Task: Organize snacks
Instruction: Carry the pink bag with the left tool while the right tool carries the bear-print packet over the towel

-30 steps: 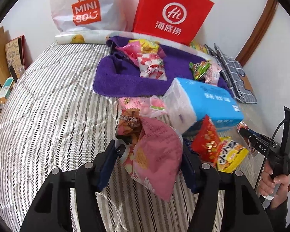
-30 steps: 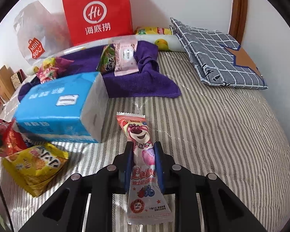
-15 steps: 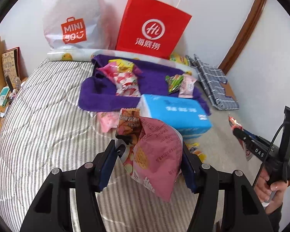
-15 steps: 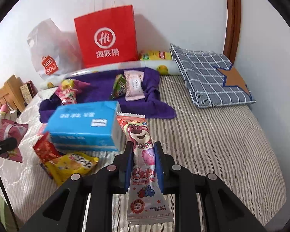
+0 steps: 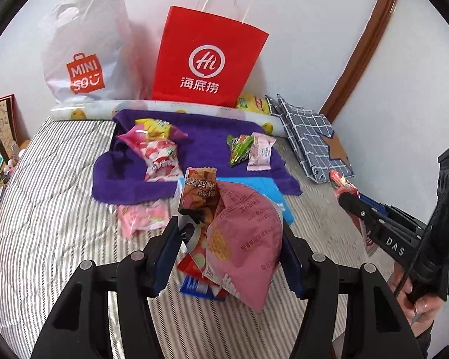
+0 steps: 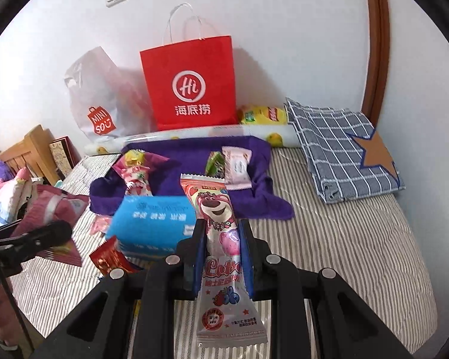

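A puffy pink chip bag (image 5: 239, 239) is pinched in the left gripper (image 5: 229, 251), frame centre. A slim bear-print snack (image 6: 223, 239) is clamped narrowly by the right gripper (image 6: 223, 254). Both are held clear of the bed, probably so they can be sorted onto the purple towel (image 5: 206, 149), upper middle.

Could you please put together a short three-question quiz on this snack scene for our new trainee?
1. True or false: the right gripper is clamped on the bear-print snack packet.
2. What does the left gripper hold? A) pink chip bag B) blue tissue pack C) a green packet
3. What colour is the towel on which several snacks lie?

Key
1. True: both pads press on its sides.
2. A: the bag sits pinched between the pads, clear of the striped bed.
3. Purple; it lies in front of the red paper bag.
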Available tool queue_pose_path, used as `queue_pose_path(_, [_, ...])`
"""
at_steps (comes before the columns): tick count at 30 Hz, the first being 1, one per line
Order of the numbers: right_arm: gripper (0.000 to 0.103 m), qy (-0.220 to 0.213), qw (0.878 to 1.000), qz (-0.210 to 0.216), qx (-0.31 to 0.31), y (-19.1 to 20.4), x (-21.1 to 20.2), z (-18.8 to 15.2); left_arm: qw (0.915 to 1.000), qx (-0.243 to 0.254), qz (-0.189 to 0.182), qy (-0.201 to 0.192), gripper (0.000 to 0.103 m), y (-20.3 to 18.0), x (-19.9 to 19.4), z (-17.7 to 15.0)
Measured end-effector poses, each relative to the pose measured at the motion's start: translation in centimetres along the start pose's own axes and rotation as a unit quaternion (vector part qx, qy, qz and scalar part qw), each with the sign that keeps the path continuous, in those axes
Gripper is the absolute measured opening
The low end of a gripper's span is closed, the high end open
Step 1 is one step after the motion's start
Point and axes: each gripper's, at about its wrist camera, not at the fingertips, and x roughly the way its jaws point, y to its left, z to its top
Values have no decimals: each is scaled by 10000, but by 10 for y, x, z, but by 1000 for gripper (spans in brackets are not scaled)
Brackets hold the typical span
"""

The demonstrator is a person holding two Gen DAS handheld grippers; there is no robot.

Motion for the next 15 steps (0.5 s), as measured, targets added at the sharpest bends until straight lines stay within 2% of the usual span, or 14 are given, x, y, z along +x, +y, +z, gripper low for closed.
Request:
queue_pose_path(7, [21,-62,9999,107,-87,0,6,18,10000,-38,19,-49,61,-3,9,20])
queue_pose_path(15, [21,-22,9998,211,-44,-1,32,42,9999,-38,148,-23,61,4,19,48])
